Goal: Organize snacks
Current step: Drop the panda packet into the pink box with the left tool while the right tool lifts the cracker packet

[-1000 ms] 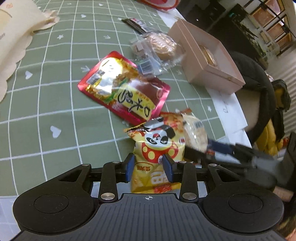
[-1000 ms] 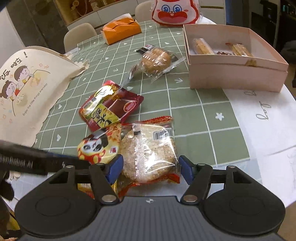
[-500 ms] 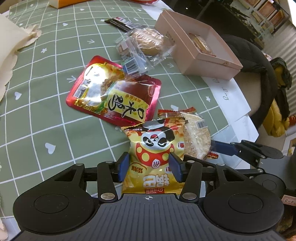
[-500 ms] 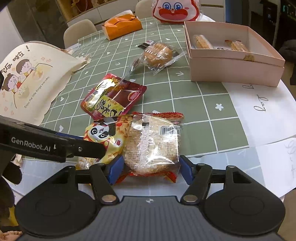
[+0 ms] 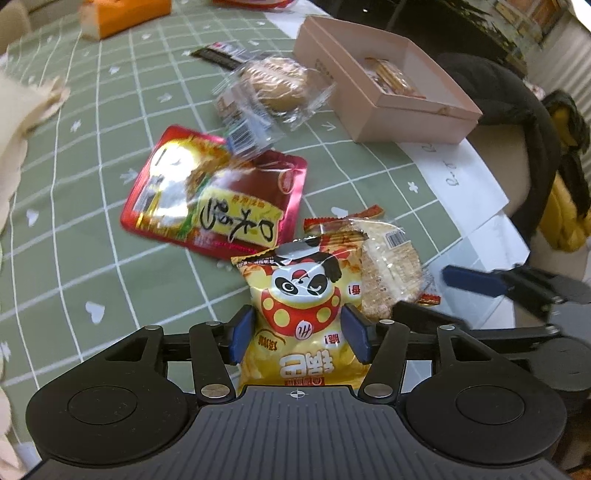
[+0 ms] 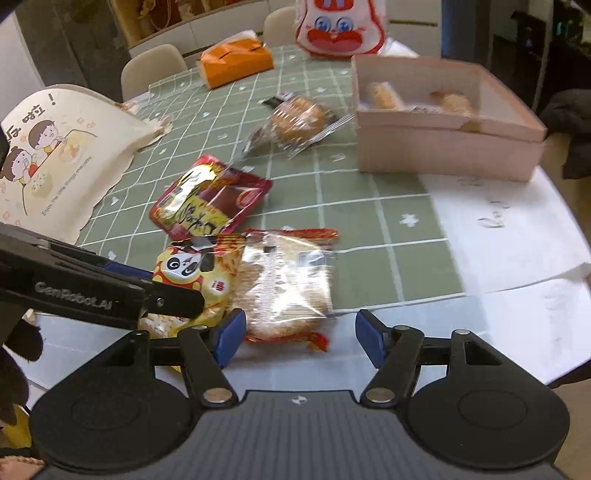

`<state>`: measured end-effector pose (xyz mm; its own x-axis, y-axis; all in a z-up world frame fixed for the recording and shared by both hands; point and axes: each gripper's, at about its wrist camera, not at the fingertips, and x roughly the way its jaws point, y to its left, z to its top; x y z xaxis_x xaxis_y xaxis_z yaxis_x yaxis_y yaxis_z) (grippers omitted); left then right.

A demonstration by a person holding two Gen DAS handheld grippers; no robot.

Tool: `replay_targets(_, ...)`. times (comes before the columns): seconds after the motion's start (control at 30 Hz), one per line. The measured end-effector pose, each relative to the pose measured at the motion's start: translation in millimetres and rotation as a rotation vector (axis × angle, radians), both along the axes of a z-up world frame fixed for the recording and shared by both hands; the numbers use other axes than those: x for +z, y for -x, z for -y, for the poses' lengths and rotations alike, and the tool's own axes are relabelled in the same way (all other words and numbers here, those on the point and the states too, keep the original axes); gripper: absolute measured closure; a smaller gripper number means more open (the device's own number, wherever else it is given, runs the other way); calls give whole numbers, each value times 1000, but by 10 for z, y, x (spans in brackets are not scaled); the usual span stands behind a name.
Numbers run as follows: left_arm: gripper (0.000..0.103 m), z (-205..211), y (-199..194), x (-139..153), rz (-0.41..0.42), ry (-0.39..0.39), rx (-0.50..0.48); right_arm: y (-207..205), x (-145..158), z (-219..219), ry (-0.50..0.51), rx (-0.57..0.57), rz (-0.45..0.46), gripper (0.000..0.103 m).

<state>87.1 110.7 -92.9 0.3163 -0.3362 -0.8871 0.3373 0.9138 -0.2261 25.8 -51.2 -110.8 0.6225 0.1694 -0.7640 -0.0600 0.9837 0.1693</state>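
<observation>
My left gripper (image 5: 298, 334) is shut on a yellow panda snack bag (image 5: 301, 295), which also shows in the right wrist view (image 6: 195, 275). A clear rice-cracker pack (image 5: 391, 271) lies beside it on the right. My right gripper (image 6: 300, 338) is open, its jaws wide around the near end of that cracker pack (image 6: 288, 288), apart from it. A red and yellow snack pouch (image 5: 214, 192) and a clear-wrapped bun (image 5: 275, 86) lie farther on the green tablecloth. A pink open box (image 6: 443, 122) holds a few snacks.
A cream cloth bag (image 6: 55, 155) lies at the left. An orange tissue pack (image 6: 236, 64) and a red-and-white cartoon bag (image 6: 340, 27) sit at the far edge. White paper (image 6: 509, 229) covers the near right of the table. A dark chair (image 5: 517, 122) stands beyond the box.
The right gripper's jaws opened wider and drew back from the cracker pack. The left gripper kept its hold on the panda bag and both views shifted a little toward the box.
</observation>
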Motion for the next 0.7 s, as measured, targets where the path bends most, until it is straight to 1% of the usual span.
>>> replay_targets(0.03,41,31,-1,-6,11,-14,-10,27,15,29,3,-8,7,36)
replay_targets(0.1,34,79,-11,-26,14,-28,-23,61,24,88,9,-25,12,36)
replay_targets(0.17,30,125,-24,-45,15,-38,-39,75,1,137,29,-49,12,36)
replay_targets(0.27,29,156,-16,-56,25,-43,-62,99,-53,198,41,-86,13,35)
replay_targets(0.33,33,123,3,-54,30,-24,-60,124,-66,209,48,-107,19,34)
replay_targets(0.4,43,47,24,-34,39,-5,-48,138,-64,182,78,-112,32,34)
replay_targets(0.5,54,-108,45,3,21,45,-5,151,-26,118,136,-101,68,34)
replay_targets(0.57,58,-204,77,21,15,56,18,155,26,73,151,-85,94,35)
replay_targets(0.7,60,-358,166,41,18,58,55,51,106,-26,106,-21,118,34)
